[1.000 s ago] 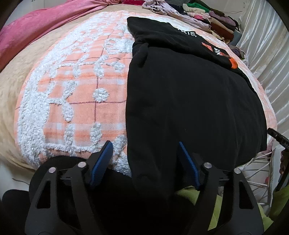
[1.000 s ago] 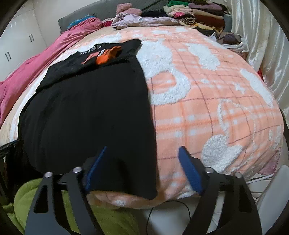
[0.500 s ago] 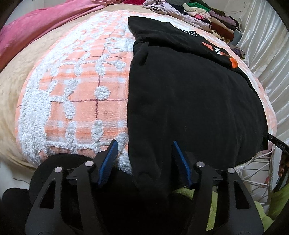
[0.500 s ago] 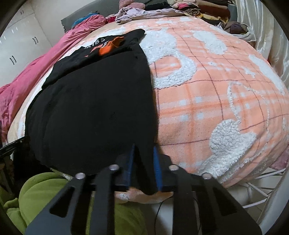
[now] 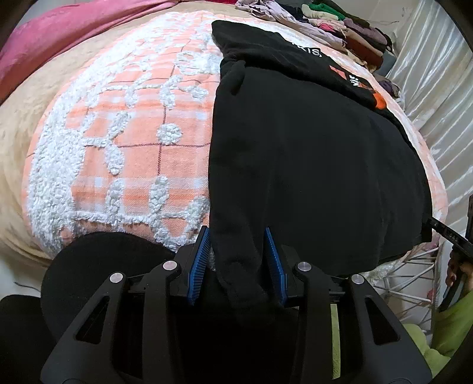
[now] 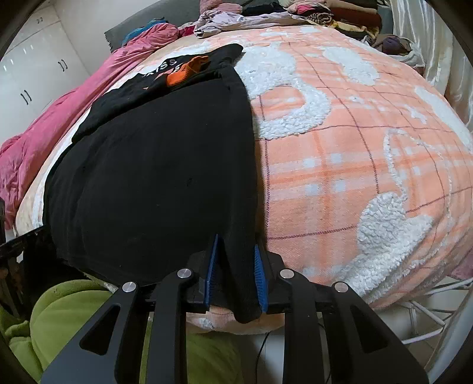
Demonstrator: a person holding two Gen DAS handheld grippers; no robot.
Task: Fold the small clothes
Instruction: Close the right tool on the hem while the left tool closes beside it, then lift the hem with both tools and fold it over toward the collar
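in the left wrist view, a crumpled pink satin quilt (image 5: 74, 32) lies along the far left edge of the bed, beside a beige fleece underlay (image 5: 17, 124). to its right spreads the peach-and-white checked blanket with raised fluffy white patterns (image 5: 133, 141), covering the bed top. on the blanket's right half lies the black cotton t-shirt with white lettering and an orange print (image 5: 310, 162), spread flat with its upper part folded over, its hem hanging off the near edge of the bed. the left tool (image 5: 238, 263) sits at the shirt's near left corner; its blue ribbed jaws are closing, with a hanging fold of the black cloth between them, the right pad seemingly touching the cloth and the left pad not quite pressed. farther right, a heap of folded mixed-colour clothes (image 5: 340, 26) sits at the far end, next to a shiny white curtain (image 5: 437, 88).

in the right wrist view, white cupboard doors (image 6: 32, 73) stand far left. the right tool (image 6: 235, 276) holds the shirt's near right corner; its jaws are opening slightly, yet the pads flank the black cloth closely. green fleece fabric (image 6: 68, 313) shows below.
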